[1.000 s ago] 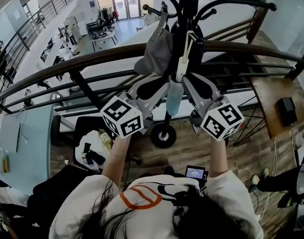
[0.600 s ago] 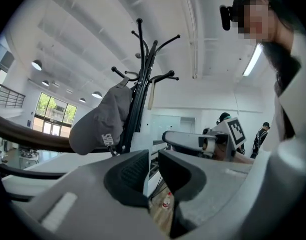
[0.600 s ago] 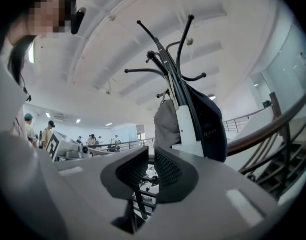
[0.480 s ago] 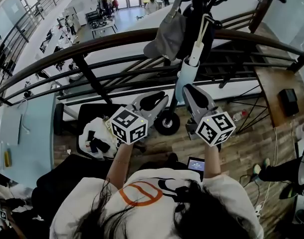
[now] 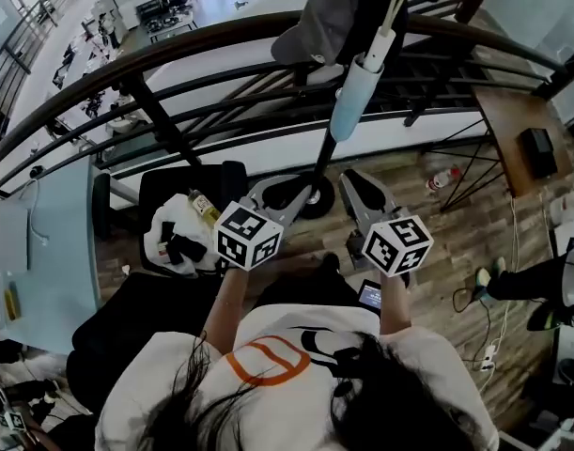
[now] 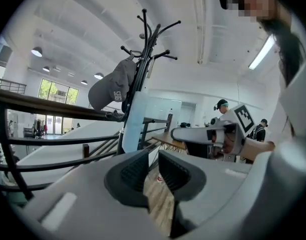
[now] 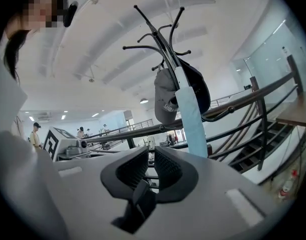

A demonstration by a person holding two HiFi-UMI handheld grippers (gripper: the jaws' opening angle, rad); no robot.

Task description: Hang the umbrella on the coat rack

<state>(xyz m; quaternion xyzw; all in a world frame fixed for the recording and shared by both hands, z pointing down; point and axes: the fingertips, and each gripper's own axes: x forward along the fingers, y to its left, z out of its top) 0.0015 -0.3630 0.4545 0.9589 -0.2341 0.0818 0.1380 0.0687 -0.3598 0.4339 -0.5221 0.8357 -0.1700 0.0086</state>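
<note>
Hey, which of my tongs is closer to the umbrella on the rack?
Right, it seems, by a little. The right tongs sit below the umbrella, just right of its lower end; the left tongs sit below and farther left. Neither touches it.

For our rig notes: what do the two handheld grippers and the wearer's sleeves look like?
The left gripper and right gripper match: pale grey moulded shells, black ribbed jaw pads, a white cube with black square markers on each. White short-sleeved T-shirt, orange ring print.

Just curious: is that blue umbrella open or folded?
Folded: the umbrella hangs as a slim tube from the coat rack, beside a cap.
</note>
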